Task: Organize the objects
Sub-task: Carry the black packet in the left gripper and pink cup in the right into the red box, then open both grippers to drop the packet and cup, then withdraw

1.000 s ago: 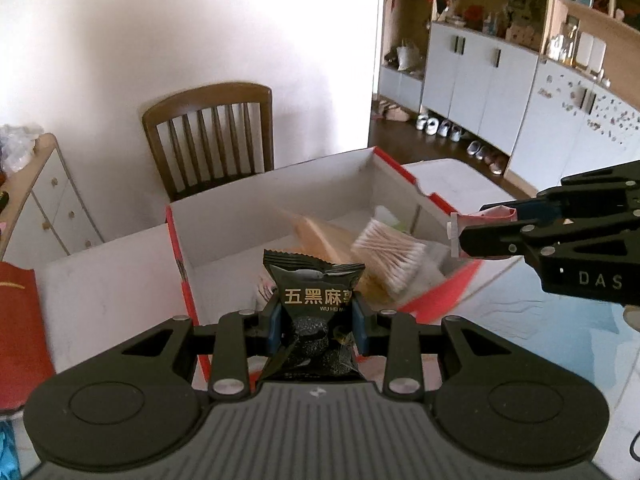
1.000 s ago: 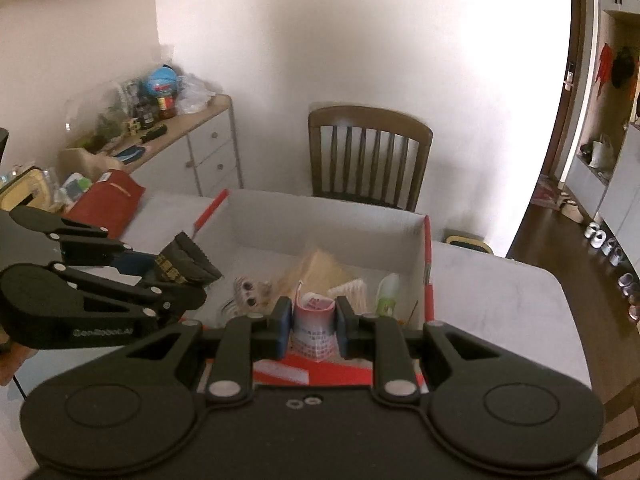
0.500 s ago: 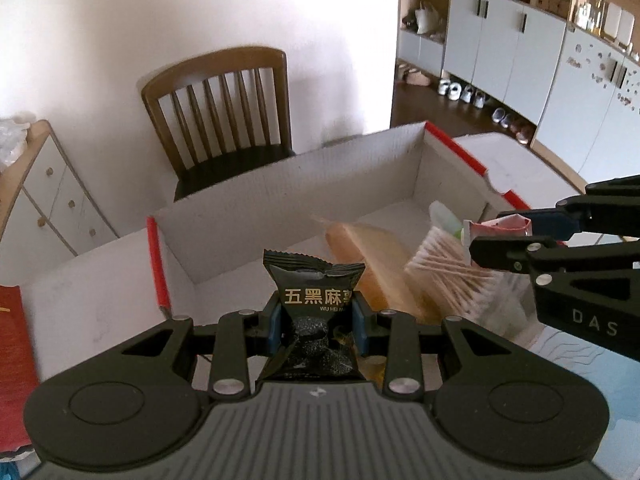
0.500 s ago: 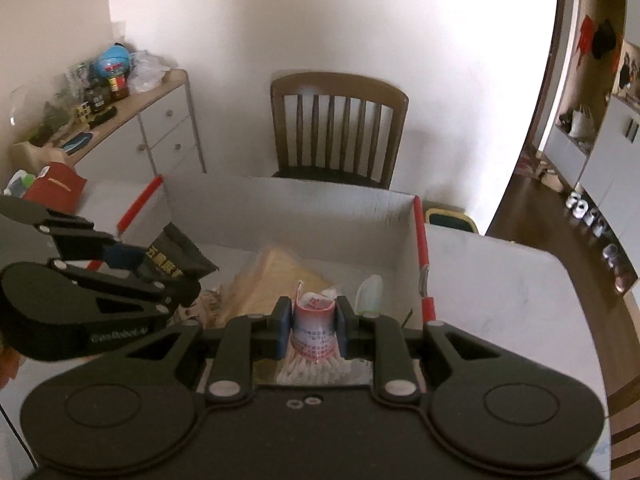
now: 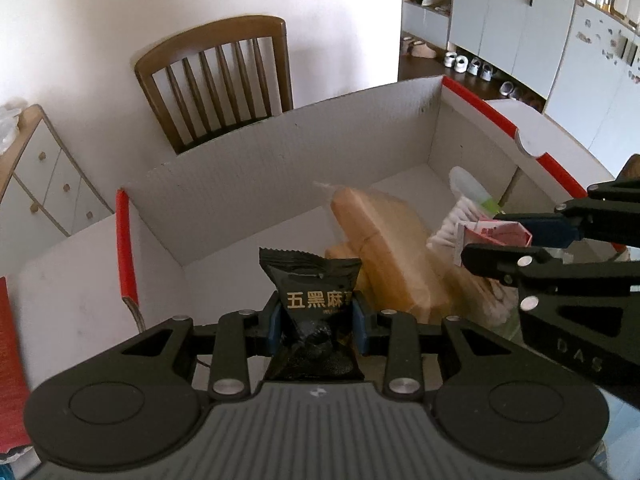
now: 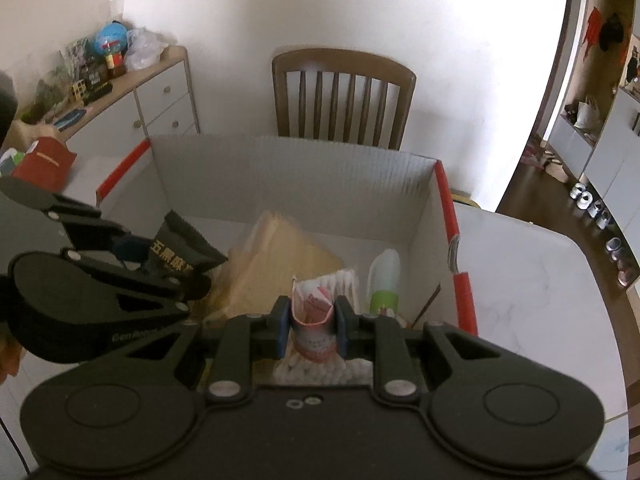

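Snack packets were what we had in both claws, poised over the open cardboard box (image 5: 280,152) on the white table (image 6: 520,264). Our left gripper (image 5: 316,316) was clamped on a black snack packet (image 5: 316,300) w/ gold lettering, pads squeezing its middle so the crimped top stood up above the fingers; seen from the right wrist cam it hung over the box's left half. Our right gripper (image 6: 312,320) pinched narrow on a small pink-and-white packet (image 6: 312,312), gripped across its body, prob. so it wouldn't slip while tilted downward. Both tools pointed down into the box, side by side but apart, which we judged let each drop its item w/o bumping the other. Inside the box already lay a bagged loaf of bread (image 5: 384,248) near the middle, a bundle of cotton swabs (image 5: 452,224) right of it, and a white-and-green bottle (image 6: 384,276) by the right wall. We held the packets above free spots, not on the bread, likely to avoid crushing it. A wooden chair (image 6: 344,96) stood at the far side; a red bag (image 6: 44,160) sat at far left on the table. Release seemed the next step.
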